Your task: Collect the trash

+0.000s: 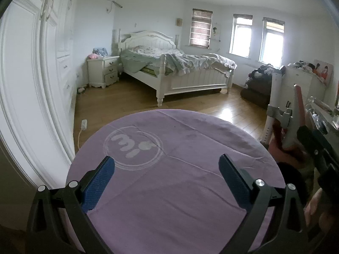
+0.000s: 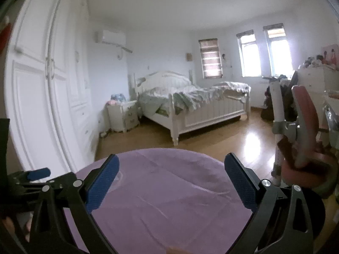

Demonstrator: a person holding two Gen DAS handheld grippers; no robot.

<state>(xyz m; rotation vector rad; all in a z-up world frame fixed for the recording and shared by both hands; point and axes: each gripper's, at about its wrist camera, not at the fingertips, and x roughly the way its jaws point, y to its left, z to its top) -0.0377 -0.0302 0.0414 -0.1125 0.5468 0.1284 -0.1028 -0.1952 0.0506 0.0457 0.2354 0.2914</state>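
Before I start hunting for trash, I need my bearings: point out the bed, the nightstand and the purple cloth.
bed point(image 1: 199, 78): left wrist view, white footboard.
nightstand point(image 1: 110, 69): left wrist view, drawer front.
purple cloth point(image 1: 190, 148): left wrist view, bare middle.

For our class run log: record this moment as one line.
left gripper: open, empty | right gripper: open, empty | both over purple cloth | trash: none visible
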